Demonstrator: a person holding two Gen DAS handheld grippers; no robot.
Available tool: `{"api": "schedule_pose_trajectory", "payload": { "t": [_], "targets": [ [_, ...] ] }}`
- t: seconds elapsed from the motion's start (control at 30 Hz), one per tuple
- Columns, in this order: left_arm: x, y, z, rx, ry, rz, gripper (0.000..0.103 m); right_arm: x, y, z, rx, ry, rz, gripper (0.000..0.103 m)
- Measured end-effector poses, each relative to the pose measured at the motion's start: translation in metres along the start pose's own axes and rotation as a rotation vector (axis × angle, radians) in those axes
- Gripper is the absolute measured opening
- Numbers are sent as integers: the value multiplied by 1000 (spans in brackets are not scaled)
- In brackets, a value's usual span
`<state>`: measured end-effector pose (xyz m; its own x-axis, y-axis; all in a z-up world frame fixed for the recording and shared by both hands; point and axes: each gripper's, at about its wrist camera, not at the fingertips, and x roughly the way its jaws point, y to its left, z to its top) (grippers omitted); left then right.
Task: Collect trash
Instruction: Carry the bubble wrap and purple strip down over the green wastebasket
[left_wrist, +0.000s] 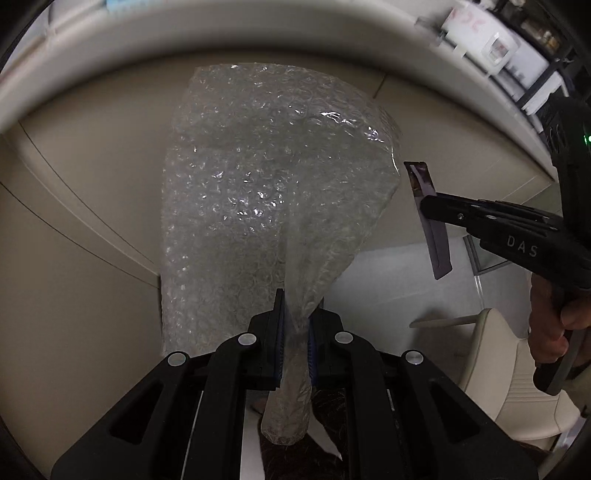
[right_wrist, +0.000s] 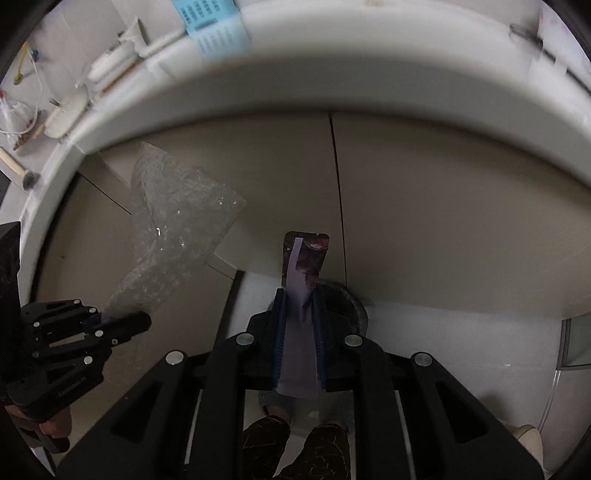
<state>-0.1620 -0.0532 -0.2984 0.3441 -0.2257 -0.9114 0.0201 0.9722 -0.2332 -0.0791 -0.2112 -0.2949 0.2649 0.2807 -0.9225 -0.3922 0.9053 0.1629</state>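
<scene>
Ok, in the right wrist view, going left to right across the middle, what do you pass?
Left hand-held gripper → bubble wrap it is shut on → purple snack wrapper pinched in the right hand-held gripper → dark round bin just behind it, partly hidden.

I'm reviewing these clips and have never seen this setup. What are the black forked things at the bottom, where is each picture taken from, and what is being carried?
There is no robot: a person holds a hand-held gripper in each hand, and a fisheye camera on each looks forward along its two fingers. The black forks are those fingers.

The left camera shows the left hand-held gripper shut on a crumpled sheet of bubble wrap. The right hand-held gripper shows at its side.

The right camera shows that gripper shut on a narrow wrapper strip, purple with a darker printed top. Below it stands a dark round bin on a pale floor, in front of beige cabinet doors. Nothing has been dropped yet.
</scene>
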Motion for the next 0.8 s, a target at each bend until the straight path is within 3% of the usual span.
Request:
{"api": "schedule_pose_trajectory", "payload": {
  "t": [0.43, 0.8],
  "targets": [
    [222, 46, -60, -157, 115, 37, 9, 183, -24, -69, -21, 116, -16, 13],
    [348, 57, -66, -99, 202, 39, 9, 259, -50, -92, 16, 159, -23, 13]
  ]
}}
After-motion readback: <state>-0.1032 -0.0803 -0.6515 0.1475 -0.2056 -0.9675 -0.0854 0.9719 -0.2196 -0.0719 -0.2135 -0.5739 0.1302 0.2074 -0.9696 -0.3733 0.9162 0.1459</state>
